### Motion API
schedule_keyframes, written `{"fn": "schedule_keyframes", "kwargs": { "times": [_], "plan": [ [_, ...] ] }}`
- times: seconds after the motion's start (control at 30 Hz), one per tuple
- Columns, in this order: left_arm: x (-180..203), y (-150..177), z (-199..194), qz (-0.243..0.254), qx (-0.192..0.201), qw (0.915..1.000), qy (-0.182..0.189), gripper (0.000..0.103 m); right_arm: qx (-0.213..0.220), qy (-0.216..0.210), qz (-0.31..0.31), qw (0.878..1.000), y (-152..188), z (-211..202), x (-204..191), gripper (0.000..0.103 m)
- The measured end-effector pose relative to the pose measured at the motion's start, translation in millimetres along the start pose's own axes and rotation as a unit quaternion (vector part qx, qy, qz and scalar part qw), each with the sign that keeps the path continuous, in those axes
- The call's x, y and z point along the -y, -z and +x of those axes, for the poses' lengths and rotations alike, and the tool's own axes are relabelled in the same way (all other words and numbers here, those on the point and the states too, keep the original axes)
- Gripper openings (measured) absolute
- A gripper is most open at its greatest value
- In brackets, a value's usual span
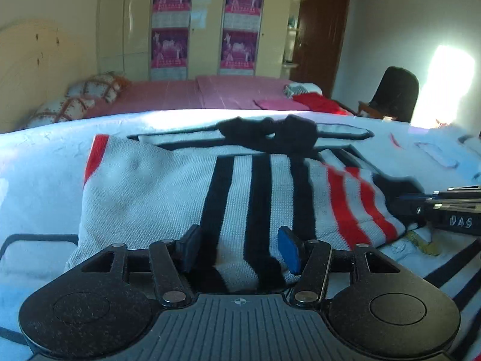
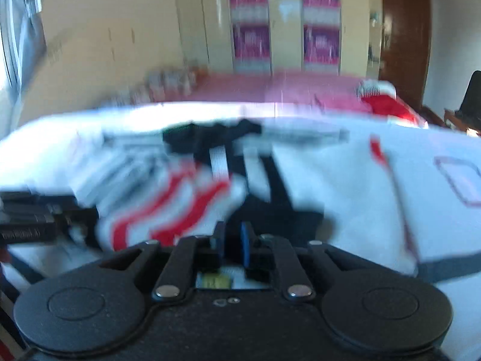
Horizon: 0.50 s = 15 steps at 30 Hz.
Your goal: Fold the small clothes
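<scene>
A small grey knit garment [image 1: 168, 195] with black and red stripes lies on a light blue bedspread [image 1: 36, 162]. My left gripper [image 1: 242, 248] is open, its fingers straddling the garment's near edge. The right gripper's body [image 1: 445, 210] enters that view from the right, at the garment's red-striped corner. In the blurred right wrist view my right gripper [image 2: 233, 242] is nearly closed on a dark fold of the garment [image 2: 192, 204]. The left gripper [image 2: 33, 219] shows at the left edge there. A black bundle [image 1: 270, 134] lies at the garment's far edge.
Beyond the bedspread is a pink bed [image 1: 186, 96] with patterned pillows [image 1: 81, 96] and red and pink clothes [image 1: 315, 102]. A wardrobe with posters [image 1: 204, 24], a brown door [image 1: 321, 30] and a dark chair [image 1: 396, 93] stand behind.
</scene>
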<state>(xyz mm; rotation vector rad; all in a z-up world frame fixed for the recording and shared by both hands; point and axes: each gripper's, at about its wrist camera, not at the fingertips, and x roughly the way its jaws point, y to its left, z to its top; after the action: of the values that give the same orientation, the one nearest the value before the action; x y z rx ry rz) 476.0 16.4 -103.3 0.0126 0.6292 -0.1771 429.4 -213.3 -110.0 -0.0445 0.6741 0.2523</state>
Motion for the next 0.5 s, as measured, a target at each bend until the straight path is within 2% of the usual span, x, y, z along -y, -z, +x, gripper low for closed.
{"fn": "schedule_keyframes", "kwargs": {
  "times": [0.03,0.1,0.13,0.2,0.27,0.33,0.37,0.43,0.5],
  "plan": [
    [0.7,1.3,0.2,0.003,0.001,1.0000,-0.005,0.062,0.012,0.004,-0.003,1.000,3.6,-1.3,-0.4,0.010],
    [-2.7,-3.1,-2.2,-0.003,-0.005,1.0000,-0.001,0.062,0.010,0.010,-0.003,1.000,1.3,-3.2,-3.1,0.011],
    [-4.2,-5.3,-8.9,-0.003,0.003,1.0000,-0.004,0.062,0.008,0.011,-0.005,1.000,-2.2,-5.4,-5.0,0.015],
    [-11.4,-5.1,-23.8,-0.012,0.027,0.9996,0.002,0.062,0.030,-0.007,0.002,1.000,-6.7,-14.1,-3.4,0.016],
    [-19.7,-0.1,-26.5,-0.017,0.020,0.9996,-0.008,0.062,0.045,-0.031,-0.002,0.999,-10.0,-18.9,-10.6,0.016],
    [-26.6,10.6,-16.7,-0.016,-0.004,0.9998,-0.014,0.063,0.030,-0.054,-0.019,0.998,-7.6,-10.0,-18.1,0.014],
    [-30.2,11.8,-17.2,-0.025,0.003,0.9997,-0.009,0.063,0.000,-0.048,-0.035,0.998,-3.0,1.7,-23.9,0.015],
    [-31.8,8.0,-17.9,-0.029,-0.003,0.9995,-0.009,0.063,0.010,-0.035,-0.050,0.998,0.1,4.1,-29.5,0.015],
    [-34.3,3.0,-26.9,-0.027,0.018,0.9993,-0.020,0.063,0.008,-0.038,-0.033,0.999,-9.7,-0.7,-28.9,0.017]
  ]
}}
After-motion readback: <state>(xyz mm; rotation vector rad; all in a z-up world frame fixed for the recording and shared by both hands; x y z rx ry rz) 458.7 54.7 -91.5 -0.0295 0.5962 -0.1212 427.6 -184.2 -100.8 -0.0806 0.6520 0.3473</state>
